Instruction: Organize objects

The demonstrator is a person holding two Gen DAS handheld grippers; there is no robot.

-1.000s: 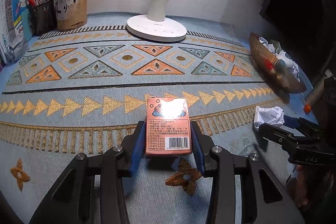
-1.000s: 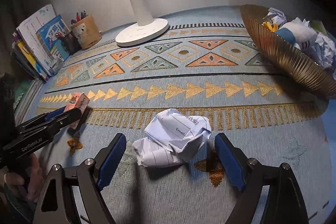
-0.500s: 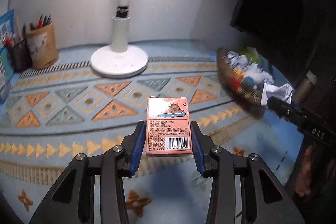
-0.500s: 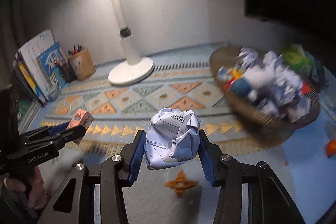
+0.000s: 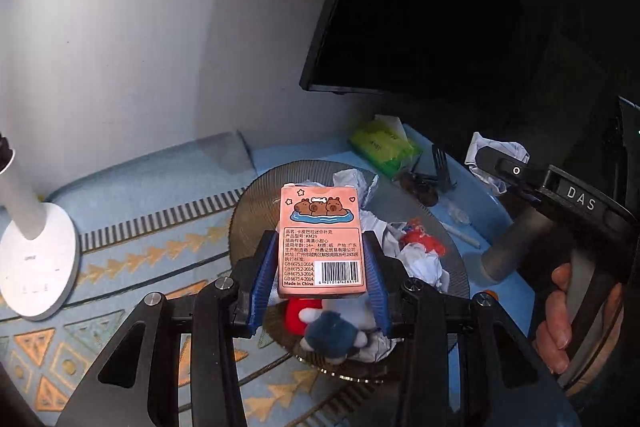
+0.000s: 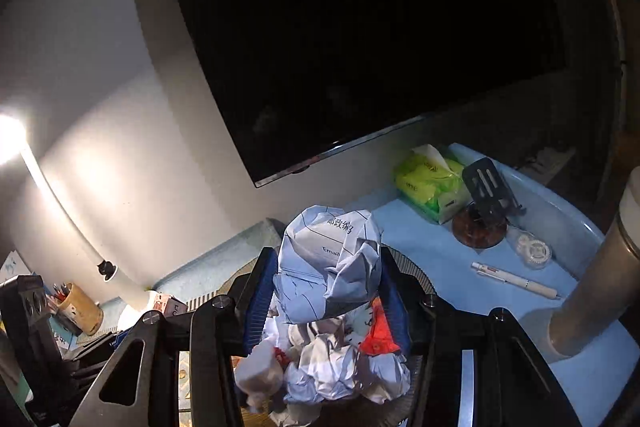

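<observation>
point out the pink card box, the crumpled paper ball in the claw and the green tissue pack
pink card box [image 5: 322,239]: left wrist view, middle of its printed face
crumpled paper ball [image 6: 328,263]: right wrist view, front of the wad
green tissue pack [image 6: 430,183]: right wrist view, its top wrapper

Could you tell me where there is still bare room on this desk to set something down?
Bare blue desk between the round ribbed basket and white pen; patterned mat beside the white lamp base. The basket is crowded.

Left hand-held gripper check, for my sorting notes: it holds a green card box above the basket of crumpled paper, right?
Not quite: the card box in the left hand-held gripper is pink, not green, as the left wrist view shows. It is held above the basket of crumpled paper.
</observation>
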